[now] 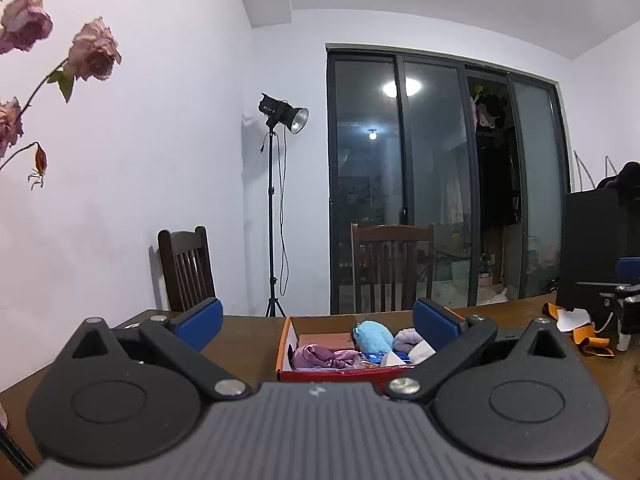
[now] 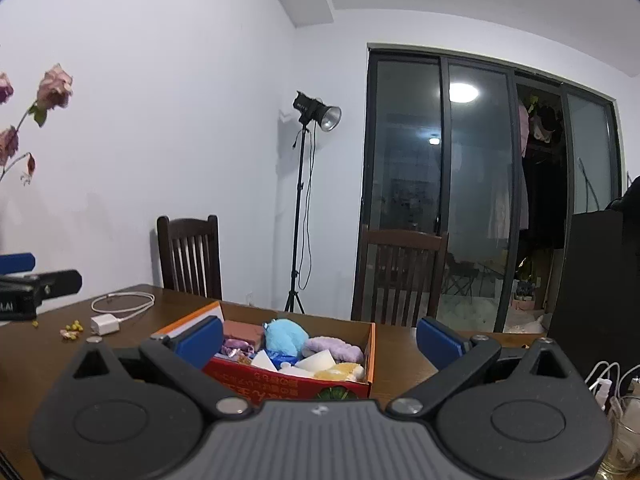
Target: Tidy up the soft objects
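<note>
Both tongs (left (image 1: 316, 326), right (image 2: 320, 338)) gape empty; soft-toy box (image 1: 344, 374) sits just beyond.

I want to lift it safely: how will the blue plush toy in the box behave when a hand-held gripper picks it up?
The blue plush looks fluffy and rounded, so probably light and squashy. It will likely deform, not slip. Not fragile. It lies among other soft things in the box, which might snag.

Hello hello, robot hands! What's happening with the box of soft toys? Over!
Left gripper and right gripper: fingers wide open, empty. Cardboard box on table, packed with soft things, blue plush on top. Nothing blocking it.
</note>
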A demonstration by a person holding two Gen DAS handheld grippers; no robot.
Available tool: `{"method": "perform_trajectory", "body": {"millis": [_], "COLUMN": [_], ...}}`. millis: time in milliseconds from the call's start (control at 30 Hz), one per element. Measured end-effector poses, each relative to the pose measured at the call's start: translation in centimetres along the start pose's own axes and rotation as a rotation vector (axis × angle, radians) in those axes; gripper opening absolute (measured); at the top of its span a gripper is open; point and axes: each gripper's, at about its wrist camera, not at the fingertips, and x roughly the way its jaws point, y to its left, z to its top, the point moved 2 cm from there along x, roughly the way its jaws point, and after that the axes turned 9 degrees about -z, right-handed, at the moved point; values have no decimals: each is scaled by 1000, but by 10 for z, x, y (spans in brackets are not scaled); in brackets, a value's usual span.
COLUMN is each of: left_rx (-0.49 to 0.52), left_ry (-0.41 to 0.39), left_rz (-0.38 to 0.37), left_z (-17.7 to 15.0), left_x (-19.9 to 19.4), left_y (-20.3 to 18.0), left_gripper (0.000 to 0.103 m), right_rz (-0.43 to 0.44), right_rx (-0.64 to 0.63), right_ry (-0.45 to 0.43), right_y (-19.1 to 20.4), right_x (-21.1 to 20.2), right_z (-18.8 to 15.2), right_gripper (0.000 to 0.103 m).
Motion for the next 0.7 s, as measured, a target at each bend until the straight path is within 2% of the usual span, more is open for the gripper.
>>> {"method": "perform_trajectory", "body": {"millis": [200,333,433,633,700], "left_rx": [-3,17,34,37,-10], "left_ry": [-26,2,-10,-58,-46], "left_rz": [-18,0,-18,17,35], "left_z": [-3,-8,-17,-46,-56], "left_x": [-46,-82,-113,-176,-192], "left_y": [-5,-13,-18,-30,-31], "left_gripper": [103,103,103,103,103], "right_rz": [12,20,22,101,131], "right_rx": [8,13,37,55,46], "right_ry": [-15,-27,-41,-17,-11], "right_y": [7,15,20,40,49], "right_x": [-32,-69,-102,-162,-179], "right_z": [-7,-21,-32,-62,-72], "right_gripper": [103,103,103,103,103]}}
